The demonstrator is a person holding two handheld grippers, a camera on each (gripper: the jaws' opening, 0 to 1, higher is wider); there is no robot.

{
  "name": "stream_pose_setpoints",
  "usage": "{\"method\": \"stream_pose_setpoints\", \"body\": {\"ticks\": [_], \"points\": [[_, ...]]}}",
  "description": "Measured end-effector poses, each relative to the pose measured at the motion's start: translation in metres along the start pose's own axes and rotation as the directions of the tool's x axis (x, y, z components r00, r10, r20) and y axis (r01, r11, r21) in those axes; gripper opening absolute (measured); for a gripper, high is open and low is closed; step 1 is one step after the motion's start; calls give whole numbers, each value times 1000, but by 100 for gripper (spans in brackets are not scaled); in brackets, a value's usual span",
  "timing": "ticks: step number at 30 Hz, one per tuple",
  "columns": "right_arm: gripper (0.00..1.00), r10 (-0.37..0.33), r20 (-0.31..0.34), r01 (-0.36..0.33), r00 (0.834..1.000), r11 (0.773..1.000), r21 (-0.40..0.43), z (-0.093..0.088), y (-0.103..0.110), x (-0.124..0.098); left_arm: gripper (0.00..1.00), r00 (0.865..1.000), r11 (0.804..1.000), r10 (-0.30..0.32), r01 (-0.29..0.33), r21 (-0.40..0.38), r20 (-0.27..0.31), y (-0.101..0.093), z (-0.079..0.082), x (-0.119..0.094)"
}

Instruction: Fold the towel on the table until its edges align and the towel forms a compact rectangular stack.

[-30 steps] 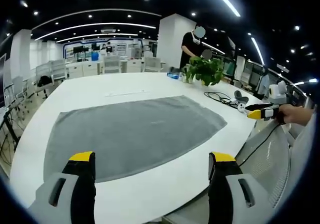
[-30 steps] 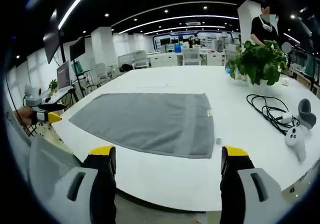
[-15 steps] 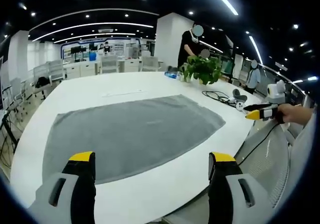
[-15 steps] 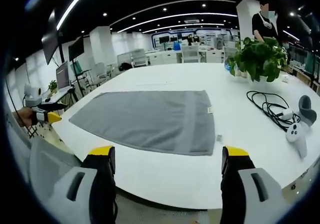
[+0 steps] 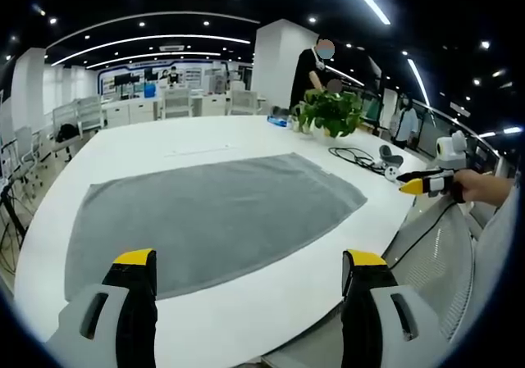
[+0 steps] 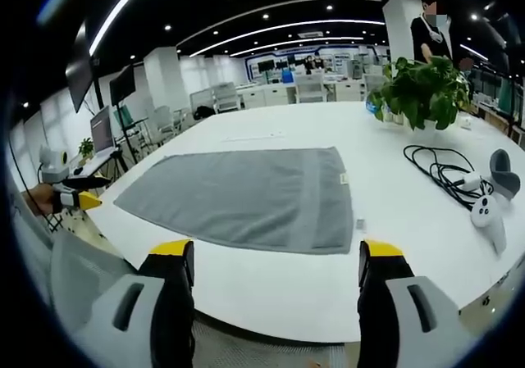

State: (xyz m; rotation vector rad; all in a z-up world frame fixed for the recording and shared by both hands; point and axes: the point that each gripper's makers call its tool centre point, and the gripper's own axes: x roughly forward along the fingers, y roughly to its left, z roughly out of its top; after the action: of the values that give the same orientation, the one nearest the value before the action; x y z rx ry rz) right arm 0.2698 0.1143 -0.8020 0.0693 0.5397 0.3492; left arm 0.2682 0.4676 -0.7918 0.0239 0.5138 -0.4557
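A grey towel [image 5: 209, 216] lies spread flat and unfolded on the white table [image 5: 148, 143]; in the right gripper view the towel [image 6: 246, 196] has a small white tag at its right edge. My left gripper [image 5: 250, 261] hangs open in front of the table's near edge, short of the towel. My right gripper [image 6: 275, 257] is open too, off the table's edge near the towel's right corner. Each gripper shows far off in the other's view: the right gripper [image 5: 426, 185] in a hand, the left gripper [image 6: 70, 197] at the left.
A potted plant [image 6: 422, 89] stands at the table's far side. A black cable [image 6: 443, 175] and white controllers [image 6: 488, 212] lie to the towel's right. A mesh chair back [image 5: 447, 253] sits by the table edge. A person [image 5: 316, 73] stands behind the plant.
Both views have shifted slightly as the hands drift; the towel has not moved and both grippers stay open.
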Motion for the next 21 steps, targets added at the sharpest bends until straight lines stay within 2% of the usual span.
{"method": "stream_pose_setpoints", "body": {"ticks": [8,14,21], "points": [[81,9,-10,-9,1000,1000,-1,-2,3,1,96,1000,1000,-9,9,-3,-9,-3,-3,1],[79,13,4,-13,1000,999,39,0,1,0,95,1000,1000,-7,7,0,-6,-4,-1,3],[78,11,0,-11,1000,1000,30,0,1,1,95,999,1000,-27,27,11,-17,-10,1,10]]}}
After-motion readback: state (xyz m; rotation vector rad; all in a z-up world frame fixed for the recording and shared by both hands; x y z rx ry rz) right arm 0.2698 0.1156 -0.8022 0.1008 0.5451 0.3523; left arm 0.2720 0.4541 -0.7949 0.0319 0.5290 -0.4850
